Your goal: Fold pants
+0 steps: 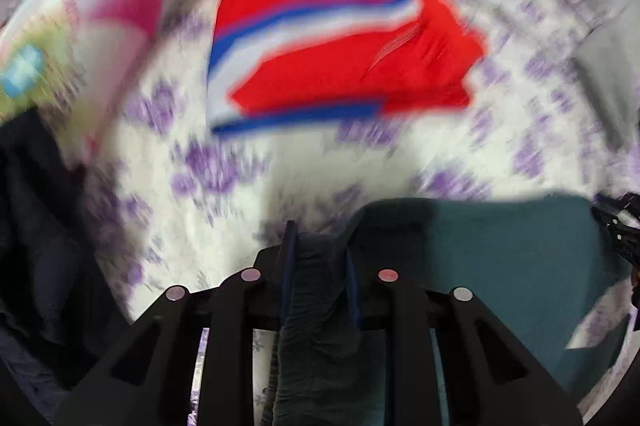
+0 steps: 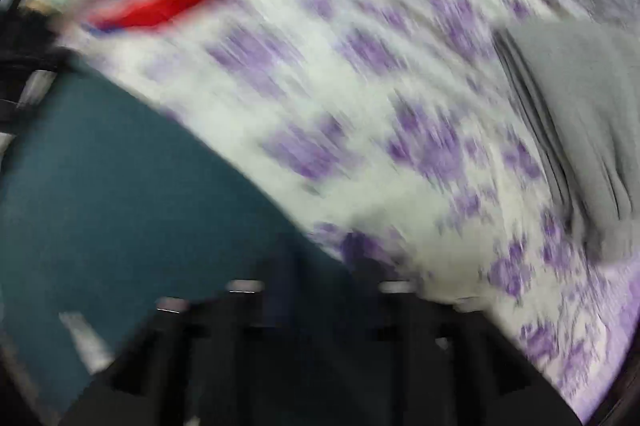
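Dark teal pants (image 1: 512,250) hang stretched between my two grippers above a white bedsheet with purple flowers (image 1: 248,162). My left gripper (image 1: 320,250) is shut on a bunched edge of the teal pants, the cloth pinched between its blue pads. The right gripper shows at the far right edge of the left wrist view (image 1: 620,226). In the blurred right wrist view the teal pants (image 2: 120,186) fill the lower left and reach into my right gripper (image 2: 316,278), which looks shut on the cloth.
A folded red garment with blue and white stripes (image 1: 340,54) lies on the sheet ahead. A pink and mint pillow or blanket (image 1: 100,26) lies at the left, dark cloth (image 1: 36,226) at the lower left. Grey folded clothing (image 2: 580,114) lies at the right.
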Demonstrator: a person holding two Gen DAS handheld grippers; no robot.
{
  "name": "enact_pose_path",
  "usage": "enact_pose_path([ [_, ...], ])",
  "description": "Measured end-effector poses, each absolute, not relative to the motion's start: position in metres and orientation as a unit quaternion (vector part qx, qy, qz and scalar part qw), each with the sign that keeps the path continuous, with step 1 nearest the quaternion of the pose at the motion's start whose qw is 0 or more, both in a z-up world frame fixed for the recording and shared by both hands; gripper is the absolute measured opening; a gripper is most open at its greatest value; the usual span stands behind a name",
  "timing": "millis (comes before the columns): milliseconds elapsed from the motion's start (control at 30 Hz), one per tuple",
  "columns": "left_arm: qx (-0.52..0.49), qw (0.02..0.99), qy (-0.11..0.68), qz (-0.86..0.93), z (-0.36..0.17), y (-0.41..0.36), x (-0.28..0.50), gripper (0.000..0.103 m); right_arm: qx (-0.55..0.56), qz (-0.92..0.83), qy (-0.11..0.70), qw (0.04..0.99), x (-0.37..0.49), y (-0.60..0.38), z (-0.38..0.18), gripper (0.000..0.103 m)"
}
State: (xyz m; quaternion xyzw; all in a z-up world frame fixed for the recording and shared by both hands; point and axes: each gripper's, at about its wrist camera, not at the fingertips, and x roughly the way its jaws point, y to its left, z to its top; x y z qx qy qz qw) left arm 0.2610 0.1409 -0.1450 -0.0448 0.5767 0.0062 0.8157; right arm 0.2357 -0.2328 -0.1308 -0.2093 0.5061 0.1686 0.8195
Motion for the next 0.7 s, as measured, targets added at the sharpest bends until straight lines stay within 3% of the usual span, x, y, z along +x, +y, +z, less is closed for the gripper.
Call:
enact_pose_path([
  [100,-0.039,0.822,0.568,-0.003,-0.139,0.142,0.256,0.027,-0.156,0.163,0.496,0.839,0.233,-0.252,-0.113,0.046],
  [233,-0.033,0.835,0.549,-0.029,-0.114,0.151,0.25,0.048,-0.171,0.157,0.487,0.842,0.225,-0.281,-0.095,0.046],
  [533,0.08,0.809,0.574,-0.1,-0.133,0.11,0.271,0.048,-0.162,0.177,0.505,0.829,0.22,-0.295,-0.11,0.046],
  [567,0.092,0.807,0.574,-0.106,-0.135,0.104,0.272,0.045,-0.162,0.185,0.504,0.828,0.222,-0.291,-0.112,0.046],
  [600,0.106,0.804,0.574,-0.116,-0.138,0.098,0.272,0.03,-0.165,0.193,0.502,0.826,0.221,-0.288,-0.113,0.046],
  [633,0.114,0.798,0.577,-0.129,-0.141,0.094,0.272,0.003,-0.169,0.198,0.503,0.824,0.222,-0.284,-0.114,0.046],
  [700,0.128,0.792,0.58,-0.142,-0.146,0.089,0.272,0.001,-0.177,0.206,0.508,0.817,0.225,-0.278,-0.12,0.046],
])
